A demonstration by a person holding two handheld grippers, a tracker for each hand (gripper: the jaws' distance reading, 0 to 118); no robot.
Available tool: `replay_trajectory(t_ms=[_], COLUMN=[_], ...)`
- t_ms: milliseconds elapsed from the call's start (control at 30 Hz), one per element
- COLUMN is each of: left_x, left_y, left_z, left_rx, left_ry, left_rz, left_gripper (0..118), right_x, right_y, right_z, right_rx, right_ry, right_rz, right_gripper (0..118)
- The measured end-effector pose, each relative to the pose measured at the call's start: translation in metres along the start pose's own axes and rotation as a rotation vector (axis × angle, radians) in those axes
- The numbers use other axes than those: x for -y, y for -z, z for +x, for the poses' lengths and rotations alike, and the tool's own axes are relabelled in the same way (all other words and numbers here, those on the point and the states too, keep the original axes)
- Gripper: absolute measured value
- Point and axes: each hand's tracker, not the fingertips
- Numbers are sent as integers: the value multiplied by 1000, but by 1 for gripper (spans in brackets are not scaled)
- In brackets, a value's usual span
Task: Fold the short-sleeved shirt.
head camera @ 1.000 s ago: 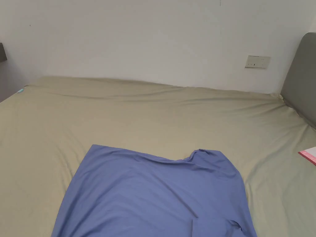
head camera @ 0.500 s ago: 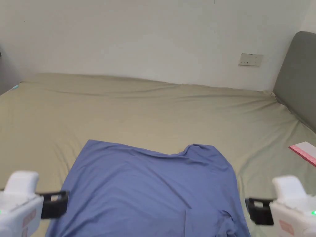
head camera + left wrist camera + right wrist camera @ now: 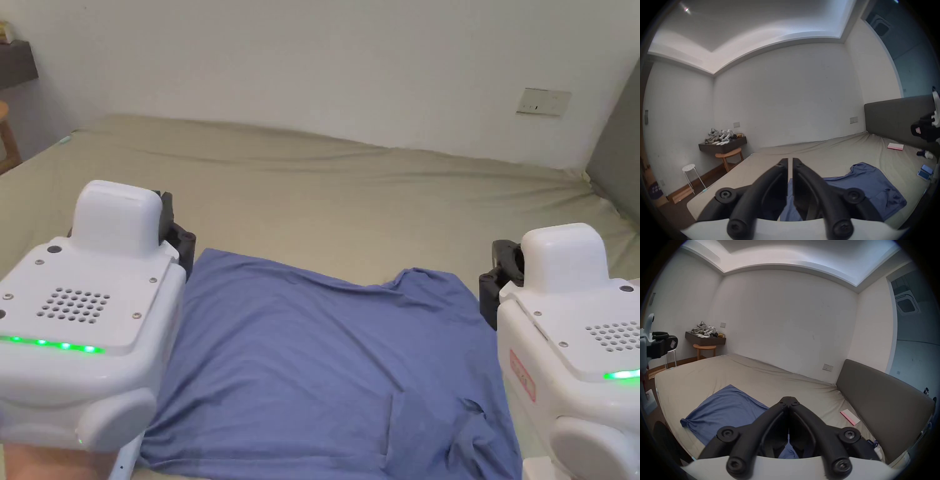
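A blue short-sleeved shirt (image 3: 325, 362) lies spread on the beige bed (image 3: 350, 187), its far edge rumpled near the middle and a fold showing near its right front. My left gripper (image 3: 177, 237) hovers over the shirt's left edge. Its jaws (image 3: 790, 160) stand almost together with a thin slit between them, holding nothing. My right gripper (image 3: 500, 278) hovers at the shirt's right edge, and its tips (image 3: 789, 398) meet with nothing in them. Both gripper views show the shirt (image 3: 867, 183) (image 3: 724, 404) below and beyond the jaws.
A grey headboard (image 3: 615, 156) bounds the bed on the right. A pink-edged booklet (image 3: 850, 417) lies on the bed near it, and two phones (image 3: 924, 172) rest at the bed's edge. A wall shelf with a wooden stool (image 3: 729, 154) stands past the bed's left side.
Both grippers have come up from the bottom of the head view to either side of the shirt. The head camera has shifted. The shirt lies as before.
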Motion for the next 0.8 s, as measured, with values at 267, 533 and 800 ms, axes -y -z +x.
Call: replay_trajectory(t_ms=[267, 533, 800], left_x=[-11, 19, 142], left_y=[-8, 8, 37], left_z=[5, -17, -60], left_rx=[37, 119, 96], left_ry=[13, -26, -91], left_rz=[18, -156, -580], left_gripper=[0, 0, 21], right_x=[-11, 0, 23], right_y=[-10, -3, 6], right_z=[-14, -17, -12], right_rx=[3, -15, -26], right_ry=[-49, -56, -61], right_rz=[46, 3, -85], right_gripper=[2, 2, 2])
